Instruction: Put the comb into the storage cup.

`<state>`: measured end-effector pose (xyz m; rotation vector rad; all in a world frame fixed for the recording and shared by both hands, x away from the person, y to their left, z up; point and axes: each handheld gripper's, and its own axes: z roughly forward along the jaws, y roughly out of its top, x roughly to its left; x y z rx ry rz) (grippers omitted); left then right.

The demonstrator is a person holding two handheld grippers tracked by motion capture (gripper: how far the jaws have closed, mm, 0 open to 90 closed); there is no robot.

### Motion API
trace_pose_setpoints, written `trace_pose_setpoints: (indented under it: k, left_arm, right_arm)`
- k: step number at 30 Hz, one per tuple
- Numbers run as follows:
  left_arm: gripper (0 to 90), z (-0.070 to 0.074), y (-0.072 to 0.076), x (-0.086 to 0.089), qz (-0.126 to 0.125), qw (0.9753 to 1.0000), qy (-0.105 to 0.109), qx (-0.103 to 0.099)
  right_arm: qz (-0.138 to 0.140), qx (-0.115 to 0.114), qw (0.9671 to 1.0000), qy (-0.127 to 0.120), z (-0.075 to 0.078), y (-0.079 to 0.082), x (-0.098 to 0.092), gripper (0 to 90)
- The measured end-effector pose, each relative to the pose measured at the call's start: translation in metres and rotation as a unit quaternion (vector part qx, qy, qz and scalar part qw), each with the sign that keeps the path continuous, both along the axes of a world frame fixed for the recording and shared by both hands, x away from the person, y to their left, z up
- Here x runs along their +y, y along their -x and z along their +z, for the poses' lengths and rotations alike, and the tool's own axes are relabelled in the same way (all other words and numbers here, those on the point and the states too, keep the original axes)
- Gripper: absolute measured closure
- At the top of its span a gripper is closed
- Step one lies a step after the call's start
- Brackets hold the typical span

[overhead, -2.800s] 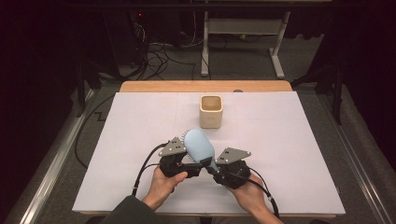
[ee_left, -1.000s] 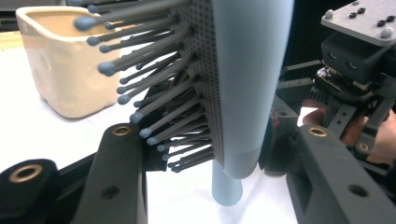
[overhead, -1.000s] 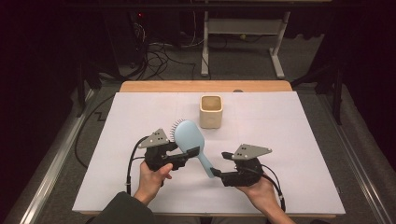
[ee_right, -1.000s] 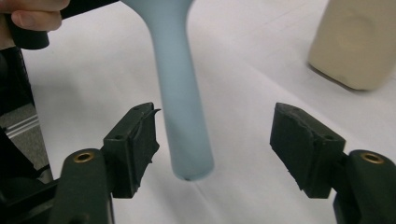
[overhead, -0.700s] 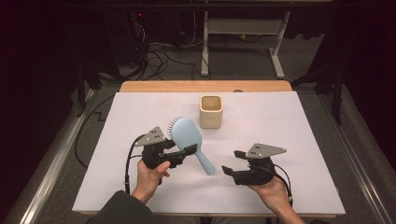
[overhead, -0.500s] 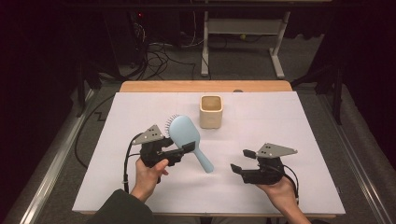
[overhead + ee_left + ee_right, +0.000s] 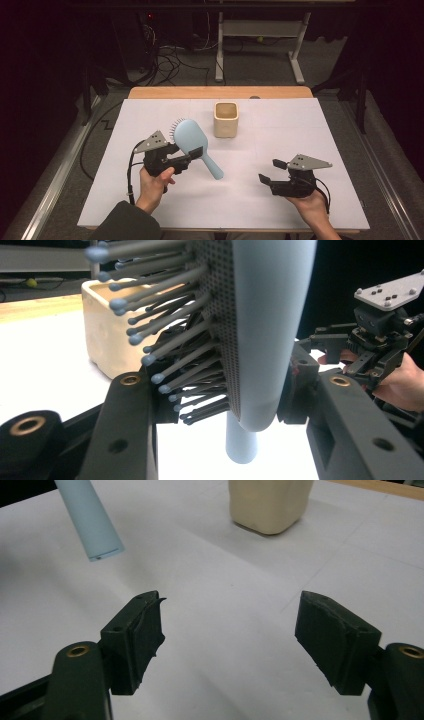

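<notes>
Handover complete. 2.8 s ago both my tongs met at the hairbrush near the middle of the worktop; since then my right tongs (image 7: pixel 266 181) have let go and drawn back to the right front of the worktop (image 7: pixel 310 130). They now stand wide apart with nothing between them, and the right gripper view shows bare white surface in the gap.

My left tongs (image 7: pixel 192 154) alone carry the hairbrush (image 7: pixel 191 142). They are closed on the lower part of the head, where it narrows to the handle. The left gripper view shows the blue back against one jaw and the bristles (image 7: pixel 165 335) toward the other. The brush is held clear of the worktop, head up and away, handle slanting down toward the front right with its end free.

The beige cup (image 7: pixel 226 119) stands upright and apart, beyond and to the right of the brush head; its mouth appears empty.

Finding: the transfer to the left side is done, and the grip looks firm but sits on the head. I judge the likely next step to be lowering the handle into the cup, which calls for turning the handle end toward the opening first.
</notes>
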<state>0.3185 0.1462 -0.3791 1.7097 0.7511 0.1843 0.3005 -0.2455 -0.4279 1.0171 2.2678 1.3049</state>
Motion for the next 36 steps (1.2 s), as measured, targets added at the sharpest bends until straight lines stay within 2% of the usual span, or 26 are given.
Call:
trace_pose_setpoints:
  k: [7,23,36]
  left_arm:
    - [54.5,-0.001,-0.006,0.002,-0.002,0.9999,0.006,0.012]
    - [54.5,0.009,-0.014,0.005,0.003,1.0000,-0.002,0.008]
    - [54.6,0.016,-0.026,0.007,0.011,0.9998,-0.013,0.013]
  right_arm:
    - [-0.017,-0.002,0.9998,-0.007,-0.005,0.001,-0.016,27.1]
    - [-0.071,0.003,0.9974,-0.013,-0.022,0.011,-0.056,26.8]
    - [-0.073,0.005,0.9972,-0.015,-0.028,0.013,-0.060,26.6]
